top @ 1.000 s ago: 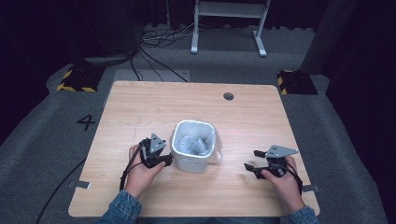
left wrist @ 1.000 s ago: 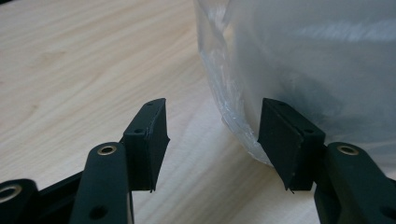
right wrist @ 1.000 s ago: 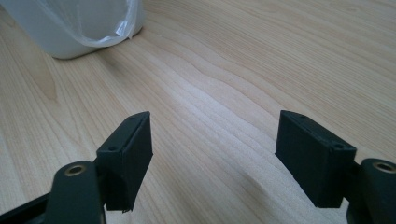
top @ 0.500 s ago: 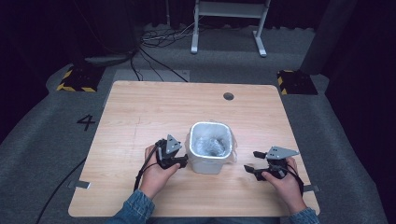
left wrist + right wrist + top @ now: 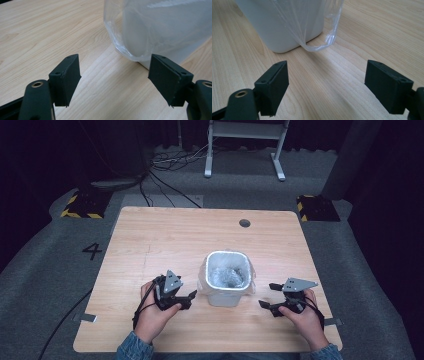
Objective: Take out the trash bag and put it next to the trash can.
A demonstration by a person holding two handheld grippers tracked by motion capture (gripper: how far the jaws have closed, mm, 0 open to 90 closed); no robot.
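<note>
White bin, lined with a clear plastic bag, stands upright on the wooden tabletop, in its near half and slightly right of centre. Bag edge folds over the rim and hangs down the outer walls; crinkled film visible inside from the high view.

Left tool: held in the person's left hand, just left of the bin, pointing toward its lower wall. Jaws have just been opening and now stand wide, released. In the left gripper view nothing lies between the pads; bare wood shows in the gap, with the bin's base corner and a loose bag fold just beyond the tips. No contact with bin or bag.

Right tool: held in the right hand, to the right of the bin with a gap of bare tabletop between. Jaws have also just been opening and stand wide, released. In the right gripper view the gap between the pads is empty; the bin and a hanging loop of bag sit ahead, apart from the pads.

Floor beyond the tabletop: cables, metal stand.
</note>
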